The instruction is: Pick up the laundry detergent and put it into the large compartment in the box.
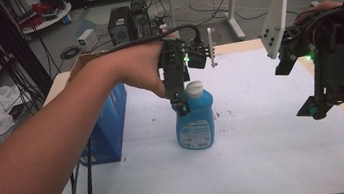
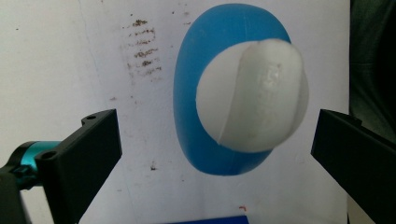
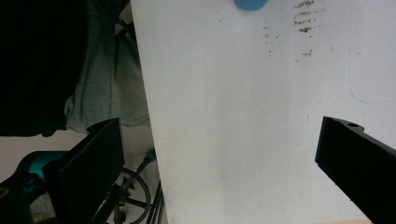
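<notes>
My left jaws: They are wide apart and hold nothing. My left gripper (image 2: pixel 217 154) looks straight down on the bottle.
My right jaws: They are wide apart too, with nothing between them.

High view
Bottle: The blue bottle (image 1: pixel 194 121) stands up straight near the middle of the white table (image 1: pixel 268 155). Its long way runs up and down.
Cap: The white cap (image 1: pixel 194 89) sits on top of the bottle.
Left gripper: My left gripper (image 1: pixel 180 107) hangs at the bottle's 10 o'clock, tips down beside the cap. I cannot tell if it touches.
Right gripper: My right gripper (image 1: pixel 313 108) is far off at the bottle's 3 o'clock, up in the air.
Nearer hand: My left one, by a lot.
Box: A blue box (image 1: pixel 108 125) stands at the bottle's 9 o'clock, near it but apart.

Left gripper view
Cap from above: The cap (image 2: pixel 252 95) looks round and white, with the blue bottle (image 2: pixel 191 121) showing round it.
Which way: The cap sits at 12 o'clock from my jaws, a bit toward 1. One jaw is on each side of it, and neither touches it.
Next move, I think: Go down a little and squeeze on the cap.
Marks: Small brown spots (image 2: pixel 142 46) dirty the table at 11 o'clock.

Right gripper view
Bottle: A bit of the blue bottle (image 3: pixel 251 3) peeks in at 12 o'clock, far from my jaws.
Table: The white table (image 3: pixel 243 130) lies under my jaws.
</notes>
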The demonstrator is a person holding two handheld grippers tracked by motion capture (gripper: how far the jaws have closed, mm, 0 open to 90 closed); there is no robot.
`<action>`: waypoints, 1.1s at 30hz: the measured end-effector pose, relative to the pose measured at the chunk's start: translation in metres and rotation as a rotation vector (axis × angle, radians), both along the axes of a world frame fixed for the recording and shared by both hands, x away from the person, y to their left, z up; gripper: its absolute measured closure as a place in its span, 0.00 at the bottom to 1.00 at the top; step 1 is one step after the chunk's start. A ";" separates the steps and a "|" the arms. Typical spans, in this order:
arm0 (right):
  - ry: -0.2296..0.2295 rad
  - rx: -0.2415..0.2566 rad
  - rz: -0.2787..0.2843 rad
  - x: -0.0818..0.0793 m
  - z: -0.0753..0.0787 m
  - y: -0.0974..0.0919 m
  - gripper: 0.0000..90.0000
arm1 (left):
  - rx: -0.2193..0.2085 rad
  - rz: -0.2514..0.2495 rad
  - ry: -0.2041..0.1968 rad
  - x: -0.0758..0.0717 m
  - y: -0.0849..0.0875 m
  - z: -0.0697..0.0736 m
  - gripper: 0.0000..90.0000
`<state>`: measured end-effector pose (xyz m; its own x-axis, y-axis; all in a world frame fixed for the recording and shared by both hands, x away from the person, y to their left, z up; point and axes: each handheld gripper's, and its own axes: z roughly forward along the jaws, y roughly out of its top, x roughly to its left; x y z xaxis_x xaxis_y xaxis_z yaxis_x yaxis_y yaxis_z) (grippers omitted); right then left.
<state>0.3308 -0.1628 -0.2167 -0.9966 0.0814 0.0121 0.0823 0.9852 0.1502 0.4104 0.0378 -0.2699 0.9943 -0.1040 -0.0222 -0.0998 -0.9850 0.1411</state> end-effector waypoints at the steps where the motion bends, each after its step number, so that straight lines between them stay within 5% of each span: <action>1: 0.000 -0.002 0.000 0.000 -0.001 0.000 0.01 | 0.001 -0.003 0.000 0.000 -0.001 -0.001 0.02; 12: 0.005 -0.003 -0.002 0.000 -0.004 0.002 0.01 | -0.024 -0.016 0.006 -0.003 -0.008 -0.016 0.02; 33: 0.009 0.002 -0.006 0.002 -0.008 0.001 0.01 | 0.008 -0.015 0.004 -0.003 -0.016 -0.030 0.03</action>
